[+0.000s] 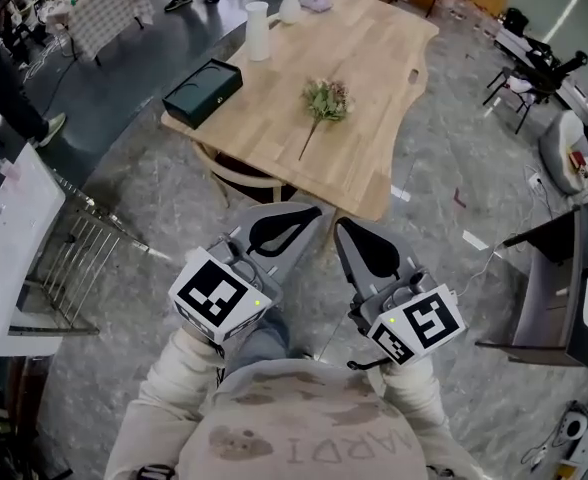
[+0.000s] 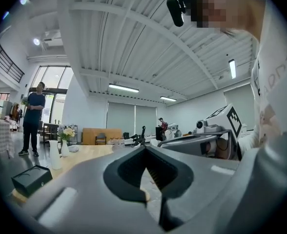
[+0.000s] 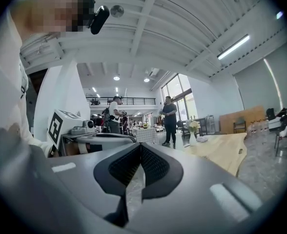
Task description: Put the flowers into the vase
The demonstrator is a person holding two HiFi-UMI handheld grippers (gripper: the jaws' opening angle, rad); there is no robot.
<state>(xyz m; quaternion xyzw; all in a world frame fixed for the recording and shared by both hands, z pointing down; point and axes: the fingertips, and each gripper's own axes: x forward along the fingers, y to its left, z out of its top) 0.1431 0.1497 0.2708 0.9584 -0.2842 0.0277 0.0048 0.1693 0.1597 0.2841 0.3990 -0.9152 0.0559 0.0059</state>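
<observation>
left gripper (image 1: 299, 218), right gripper (image 1: 349, 230): jaws together; flowers (image 1: 326, 100) well apart on table (image 1: 374, 58)

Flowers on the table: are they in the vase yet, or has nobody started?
Nothing is done yet. The flower sprig lies flat on the wooden table, apart from the tall white vase. Nothing is in hand: the left gripper and the right gripper are both shut and empty, short of the table. Left to do: grab the sprig, carry it and stand it in the vase.
</observation>
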